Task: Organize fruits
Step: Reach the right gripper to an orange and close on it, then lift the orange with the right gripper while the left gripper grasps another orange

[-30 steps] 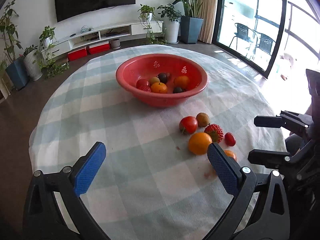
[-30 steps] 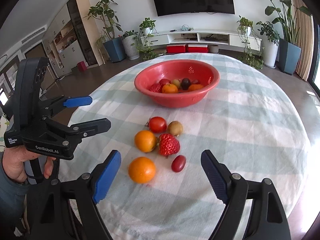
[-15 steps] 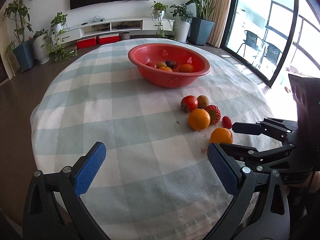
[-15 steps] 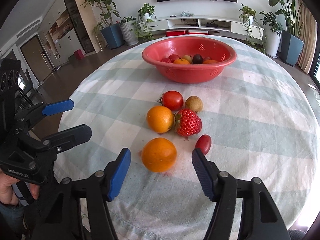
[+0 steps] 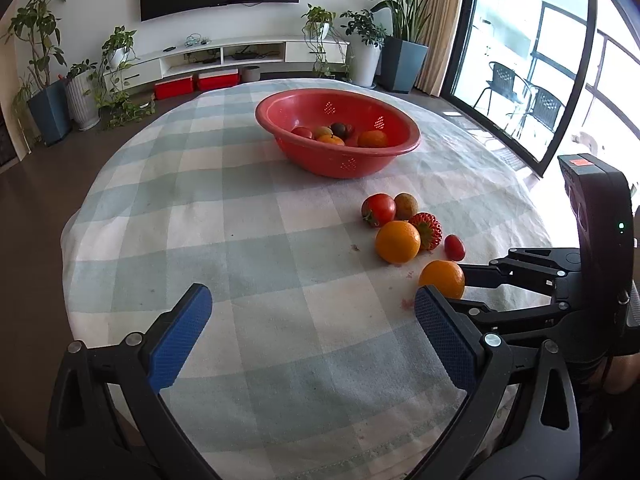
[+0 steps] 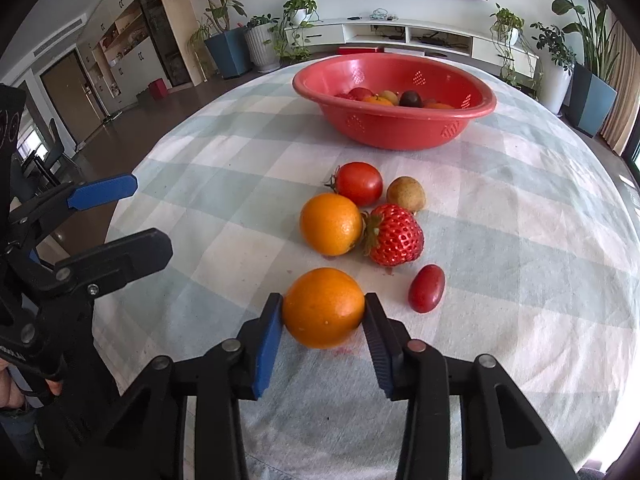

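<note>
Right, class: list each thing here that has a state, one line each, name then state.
Right tongs: just closed onto the near orange, still on the cloth.
Left tongs: open, holding nothing.
Red bowl: upright, partly filled with fruit.
Strawberry: loose on the cloth.

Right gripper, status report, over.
Right gripper jaws just closing, pads on near orange. Left gripper open, nothing between. Bowl ahead; other orange, strawberry between.

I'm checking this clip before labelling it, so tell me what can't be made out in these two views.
- Red bowl, right wrist view: its near wall hides most of the fruit inside, so no count.
- Near orange, left wrist view: the right gripper and a left finger cover its lower part.
- The person: only hand slivers at frame edges.
</note>
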A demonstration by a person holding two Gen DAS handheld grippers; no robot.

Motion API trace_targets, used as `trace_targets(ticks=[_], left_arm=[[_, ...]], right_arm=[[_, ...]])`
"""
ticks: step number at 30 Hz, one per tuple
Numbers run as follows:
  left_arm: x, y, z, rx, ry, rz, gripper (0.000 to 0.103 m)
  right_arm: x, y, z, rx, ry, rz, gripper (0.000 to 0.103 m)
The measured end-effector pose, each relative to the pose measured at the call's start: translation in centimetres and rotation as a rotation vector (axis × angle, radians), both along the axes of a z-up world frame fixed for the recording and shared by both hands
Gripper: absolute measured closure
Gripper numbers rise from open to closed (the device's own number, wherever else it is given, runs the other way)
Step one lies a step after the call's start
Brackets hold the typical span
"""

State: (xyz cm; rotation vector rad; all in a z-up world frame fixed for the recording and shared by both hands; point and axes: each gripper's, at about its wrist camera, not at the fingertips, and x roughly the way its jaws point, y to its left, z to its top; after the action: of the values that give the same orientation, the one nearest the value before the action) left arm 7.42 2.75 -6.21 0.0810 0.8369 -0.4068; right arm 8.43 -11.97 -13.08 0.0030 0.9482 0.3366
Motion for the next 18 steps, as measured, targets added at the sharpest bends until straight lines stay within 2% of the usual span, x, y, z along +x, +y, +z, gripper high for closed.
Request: trace_targets(ticks=[9, 18], left_arm=[[0.8, -2.3, -0.5, 0.022, 0.008, -0.053, 0.0], [3.5, -5.1, -1.7, 0.057, 0.045, -0.233, 0.0]], right_arm=[[-1.6, -1.2, 1.3, 0.001, -0.031, -0.008, 0.06], [-2.7, -4.3, 2.4, 0.01, -0.045, -0.059, 0.06]])
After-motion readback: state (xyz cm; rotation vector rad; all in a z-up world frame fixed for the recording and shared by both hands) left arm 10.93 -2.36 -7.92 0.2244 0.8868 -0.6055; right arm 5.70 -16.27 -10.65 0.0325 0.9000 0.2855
